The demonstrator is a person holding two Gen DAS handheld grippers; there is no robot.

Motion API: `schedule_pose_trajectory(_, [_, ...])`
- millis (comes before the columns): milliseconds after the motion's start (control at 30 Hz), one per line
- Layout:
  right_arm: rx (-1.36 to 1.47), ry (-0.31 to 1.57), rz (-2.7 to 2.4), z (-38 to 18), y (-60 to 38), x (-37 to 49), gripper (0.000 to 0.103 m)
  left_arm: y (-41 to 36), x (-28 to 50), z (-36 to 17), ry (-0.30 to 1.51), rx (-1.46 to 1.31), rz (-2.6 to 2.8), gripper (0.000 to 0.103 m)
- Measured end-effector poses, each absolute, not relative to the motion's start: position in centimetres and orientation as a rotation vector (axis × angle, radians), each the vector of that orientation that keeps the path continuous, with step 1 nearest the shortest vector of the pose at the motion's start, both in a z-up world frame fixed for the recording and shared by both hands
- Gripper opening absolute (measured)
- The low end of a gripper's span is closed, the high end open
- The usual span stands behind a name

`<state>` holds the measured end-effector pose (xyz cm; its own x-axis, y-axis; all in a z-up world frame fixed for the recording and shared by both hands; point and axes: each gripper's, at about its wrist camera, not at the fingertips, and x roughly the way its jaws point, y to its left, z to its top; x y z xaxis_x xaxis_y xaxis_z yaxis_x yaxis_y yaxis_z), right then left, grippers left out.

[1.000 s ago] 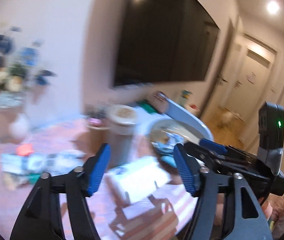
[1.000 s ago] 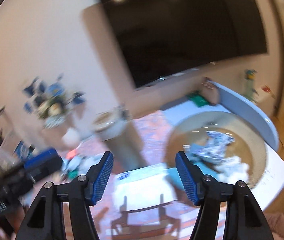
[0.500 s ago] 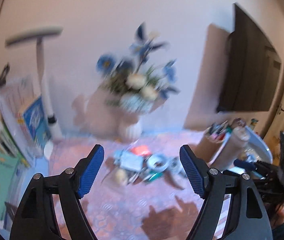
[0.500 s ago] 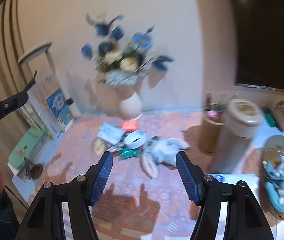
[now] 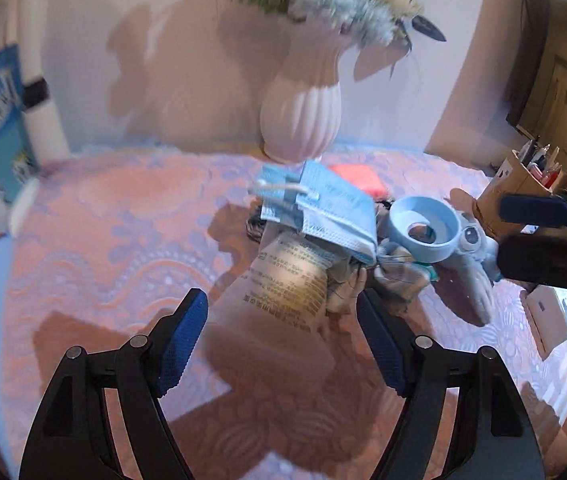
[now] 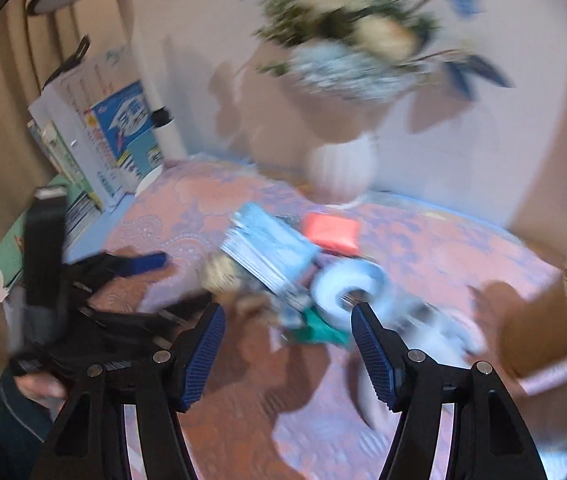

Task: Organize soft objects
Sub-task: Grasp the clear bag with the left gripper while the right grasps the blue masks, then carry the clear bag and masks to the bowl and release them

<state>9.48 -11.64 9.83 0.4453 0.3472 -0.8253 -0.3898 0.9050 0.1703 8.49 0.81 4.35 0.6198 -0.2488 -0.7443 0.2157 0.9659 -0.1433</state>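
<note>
Left gripper: jaws wide, empty. I see printed pouch dead ahead between pads, untouched, long axis running away toward vase. Mask stack covers its far end. Left is nearer. Plush toy lies right, blue ring on top. Right gripper: open, empty, pile ahead; view too smeared to read detail.

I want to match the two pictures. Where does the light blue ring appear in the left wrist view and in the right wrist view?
Left wrist view: the light blue ring lies right of centre, on the pile, touching the grey plush toy.
Right wrist view: the ring is near the centre, blurred, just above the right finger.
Shared landmark: the white ribbed vase stands behind the pile in both.
</note>
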Motion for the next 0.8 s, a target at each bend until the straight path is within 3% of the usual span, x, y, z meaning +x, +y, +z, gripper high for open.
schedule_pose_trajectory(167, [0.005, 1.088, 0.506, 6.4, -10.0, 15.4, 0.064, 1.7, 9.7, 2.9, 0.878, -0.136, -0.301, 0.073])
schedule_pose_trajectory(400, [0.060, 1.155, 0.495, 2.6, -9.7, 19.1, 0.064, 1.9, 9.8, 1.8, 0.903, -0.148, -0.291, 0.061])
schedule_pose_trajectory(467, [0.035, 1.143, 0.483, 2.4, -9.3, 19.1, 0.059, 1.7, 9.6, 1.9, 0.900, -0.140, -0.286, 0.053])
schedule_pose_trajectory(533, [-0.012, 1.128, 0.455, 2.4, -9.0, 18.9, 0.039, 1.4, 9.4, 2.1, 0.886, -0.131, -0.291, 0.041])
schedule_pose_trajectory(633, [-0.009, 1.107, 0.465, 2.8, -9.3, 18.5, 0.017, 1.2, 9.0, 2.3, 0.866, -0.117, -0.285, 0.036])
schedule_pose_trajectory(800, [0.101, 1.060, 0.456, 4.9, -11.0, 17.2, 0.013, 2.5, 8.3, 3.2, 0.810, -0.182, -0.265, 0.034])
